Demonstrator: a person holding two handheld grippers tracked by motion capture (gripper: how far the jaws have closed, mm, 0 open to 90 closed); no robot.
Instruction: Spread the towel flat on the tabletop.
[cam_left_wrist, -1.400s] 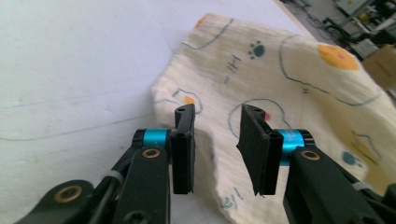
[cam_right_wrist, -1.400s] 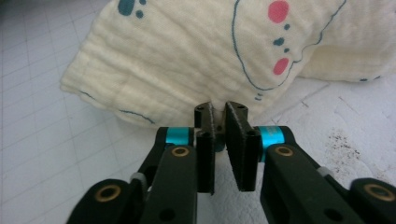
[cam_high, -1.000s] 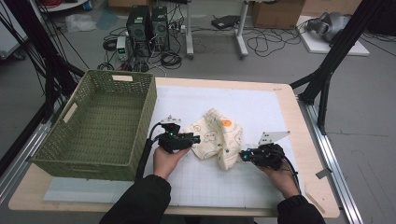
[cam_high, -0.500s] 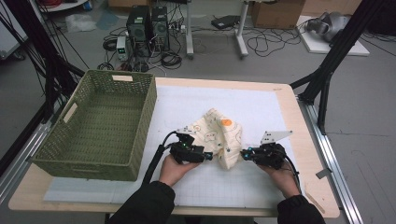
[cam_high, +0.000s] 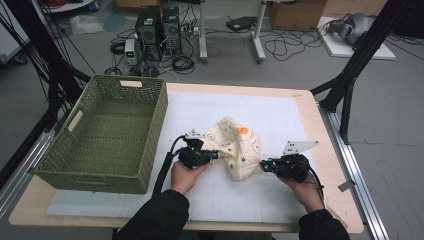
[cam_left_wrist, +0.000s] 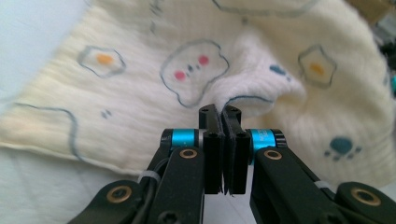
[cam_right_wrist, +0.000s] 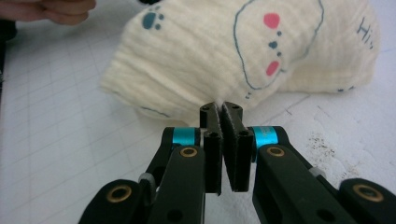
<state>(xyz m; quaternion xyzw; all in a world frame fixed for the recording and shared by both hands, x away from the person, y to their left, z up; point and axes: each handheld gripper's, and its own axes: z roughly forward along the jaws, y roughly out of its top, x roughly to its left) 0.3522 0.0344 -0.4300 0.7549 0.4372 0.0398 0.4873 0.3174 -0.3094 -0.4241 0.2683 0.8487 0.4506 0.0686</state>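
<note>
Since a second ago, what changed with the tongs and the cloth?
The left tongs slid from the cloth's left side to its near left edge; their jaws have just been closing and now pinch a fold. The right tongs stayed clamped on the cloth's right edge. The basket stayed put.

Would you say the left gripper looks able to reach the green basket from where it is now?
Probably yes. The left gripper, shut on the cloth, sits just beside the green basket, with bare mat between. The cloth, also pinched by the right gripper, might hold it back.
</note>
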